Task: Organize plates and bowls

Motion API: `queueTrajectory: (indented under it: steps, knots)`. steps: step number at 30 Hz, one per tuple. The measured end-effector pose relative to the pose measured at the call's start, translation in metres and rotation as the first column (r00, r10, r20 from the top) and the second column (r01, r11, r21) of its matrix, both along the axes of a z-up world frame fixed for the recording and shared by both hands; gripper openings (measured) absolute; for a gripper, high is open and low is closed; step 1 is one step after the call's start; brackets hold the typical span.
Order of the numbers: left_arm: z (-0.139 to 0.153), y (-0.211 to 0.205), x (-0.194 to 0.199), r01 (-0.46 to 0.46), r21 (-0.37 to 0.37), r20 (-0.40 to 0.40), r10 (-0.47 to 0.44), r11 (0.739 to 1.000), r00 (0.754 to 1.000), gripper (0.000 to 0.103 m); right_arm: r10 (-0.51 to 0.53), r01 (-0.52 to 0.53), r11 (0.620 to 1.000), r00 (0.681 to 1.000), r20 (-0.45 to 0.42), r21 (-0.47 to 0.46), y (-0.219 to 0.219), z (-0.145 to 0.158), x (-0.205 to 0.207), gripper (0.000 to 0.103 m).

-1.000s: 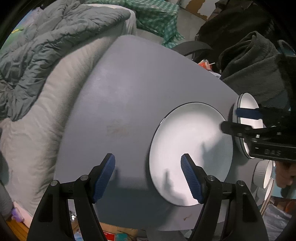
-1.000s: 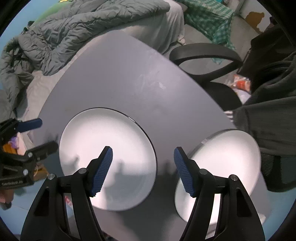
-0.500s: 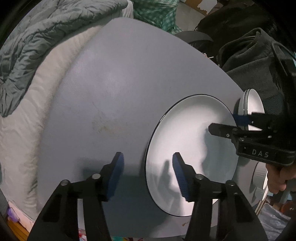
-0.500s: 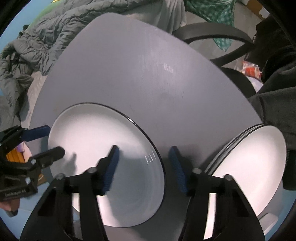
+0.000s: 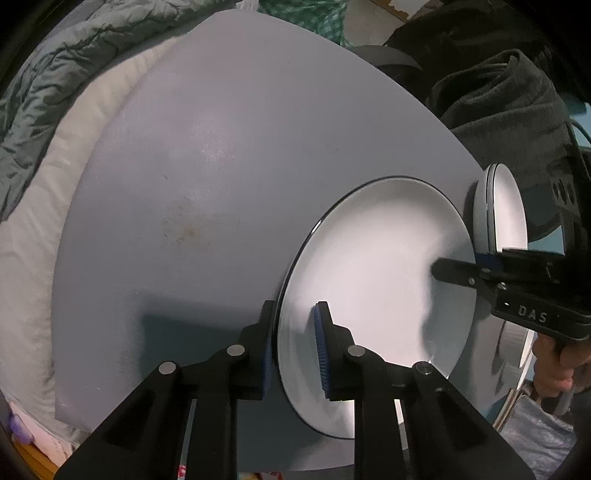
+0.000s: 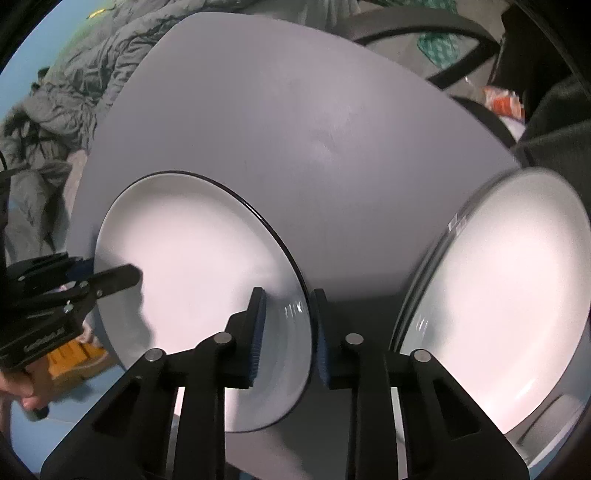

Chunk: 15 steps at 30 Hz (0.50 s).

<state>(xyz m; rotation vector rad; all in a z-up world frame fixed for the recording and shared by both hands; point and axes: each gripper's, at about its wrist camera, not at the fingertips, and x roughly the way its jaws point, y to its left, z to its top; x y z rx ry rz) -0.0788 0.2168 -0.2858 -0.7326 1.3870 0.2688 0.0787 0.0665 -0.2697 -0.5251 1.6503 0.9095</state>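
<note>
A white plate with a thin dark rim lies on the grey round table. My left gripper straddles its left rim, jaws closing, one pad under the edge and one on the plate's face. My right gripper straddles the opposite rim the same way, jaws closing with the rim between the pads. A stack of similar white plates sits close to the right of the held plate.
A grey-green duvet on a pale mattress borders the table's left side. An office chair and dark clothing stand behind and to the right. A hand holds the right gripper. The table's near edge lies just under both grippers.
Both grippers sank toward the plate and their jaws came together from wide apart to a narrow gap around its opposite rims. The plate stack now looks closer in the right wrist view.
</note>
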Motion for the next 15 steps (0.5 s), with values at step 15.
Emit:
queueTrajectory:
  steps: [15]
  knots:
    - [0.001,-0.058,0.003,0.123,0.007,-0.03,-0.122,0.992,0.992,0.021,-0.301,0.304,0.953,0.948,-0.104,0.008,-0.099,-0.003,-0.021,0.017]
